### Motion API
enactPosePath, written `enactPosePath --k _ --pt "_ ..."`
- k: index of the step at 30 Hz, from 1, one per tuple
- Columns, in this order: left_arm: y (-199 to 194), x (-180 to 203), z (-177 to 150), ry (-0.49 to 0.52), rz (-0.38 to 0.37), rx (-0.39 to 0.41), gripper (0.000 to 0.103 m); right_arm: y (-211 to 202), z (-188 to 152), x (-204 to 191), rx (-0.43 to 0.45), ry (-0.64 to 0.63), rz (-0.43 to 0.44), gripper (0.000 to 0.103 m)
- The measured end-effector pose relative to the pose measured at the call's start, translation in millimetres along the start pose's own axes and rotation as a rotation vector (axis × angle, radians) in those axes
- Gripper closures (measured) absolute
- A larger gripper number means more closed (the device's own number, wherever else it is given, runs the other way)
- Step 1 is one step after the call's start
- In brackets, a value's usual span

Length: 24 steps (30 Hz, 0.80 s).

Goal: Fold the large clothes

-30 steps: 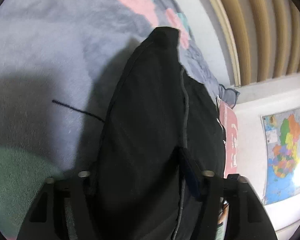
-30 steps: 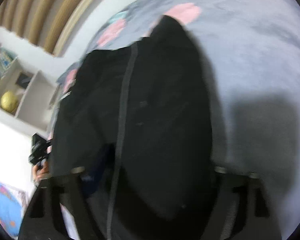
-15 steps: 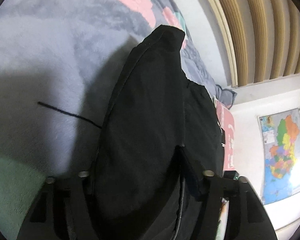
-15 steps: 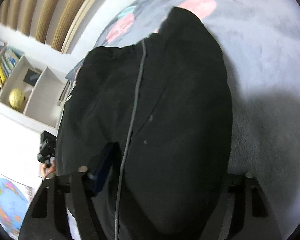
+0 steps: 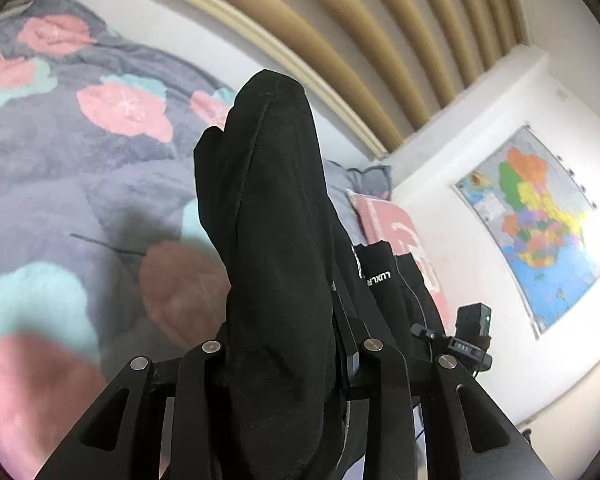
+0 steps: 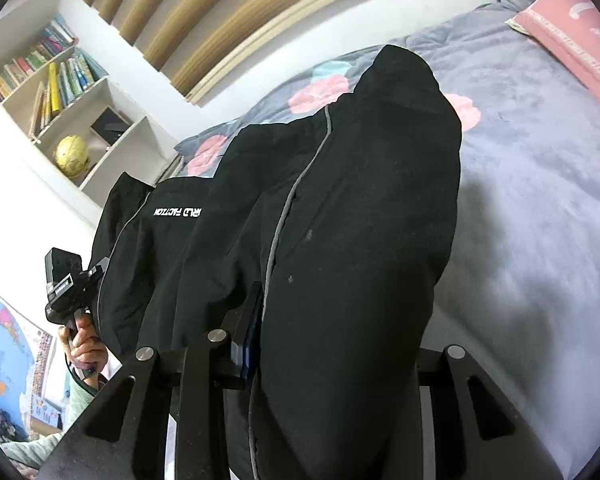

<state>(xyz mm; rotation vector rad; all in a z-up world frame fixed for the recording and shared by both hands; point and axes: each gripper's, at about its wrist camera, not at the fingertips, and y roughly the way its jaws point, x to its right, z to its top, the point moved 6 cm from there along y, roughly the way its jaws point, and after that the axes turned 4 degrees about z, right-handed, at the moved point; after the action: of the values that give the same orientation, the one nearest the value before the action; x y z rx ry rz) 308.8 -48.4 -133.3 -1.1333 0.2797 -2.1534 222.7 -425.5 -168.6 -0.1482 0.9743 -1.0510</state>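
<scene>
both claws just closed on black jacket | lifted off bedspread, sleeve at 12 | fold starting

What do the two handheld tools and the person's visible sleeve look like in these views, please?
Both the left tool and the right tool have matte black angular linkage arms with triangular cut-outs and round silver pivot pins; each shows a blue inner pad. From the right view, the left tool's black handle carries a boxy module and a thin cable. The sleeve looks pale mint green.
</scene>
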Motion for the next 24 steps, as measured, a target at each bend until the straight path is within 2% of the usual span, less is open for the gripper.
enactPosePath --k 5,9,11,15,17,21,24 --pt "-55.0 11.5 -43.3 -0.021 -0.016 -0.002 0.070 -51.2 -44.2 -31.2 -0.027 -0.012 -0.029 0.064" --pt "-75.5 4.0 -87.0 -0.053 -0.007 -0.024 0.070 -68.3 -81.9 -36.8 -0.067 -0.016 -0.064 0.064" --pt "-80.2 -3.3 -107.9 -0.069 0.003 -0.038 0.070 -63.8 -99.3 -33.1 -0.095 0.002 -0.073 0.064" --pt "-71.0 -34.0 -150.5 -0.147 0.029 -0.131 0.069 -43.0 -132.0 -3.7 -0.174 0.086 -0.106 0.064" --pt "-68.9 -55.9 -165.1 -0.195 0.050 -0.128 0.067 -34.6 -144.6 16.6 -0.187 0.130 -0.146 0.062" --pt "-75.0 -102.8 -181.0 -0.325 0.040 -0.118 0.065 -39.6 -157.6 47.5 -0.158 0.271 -0.099 0.050" --pt "-83.5 -123.8 -189.1 -0.344 0.106 -0.110 0.065 -50.0 -165.3 57.0 -0.135 0.301 -0.129 0.048"
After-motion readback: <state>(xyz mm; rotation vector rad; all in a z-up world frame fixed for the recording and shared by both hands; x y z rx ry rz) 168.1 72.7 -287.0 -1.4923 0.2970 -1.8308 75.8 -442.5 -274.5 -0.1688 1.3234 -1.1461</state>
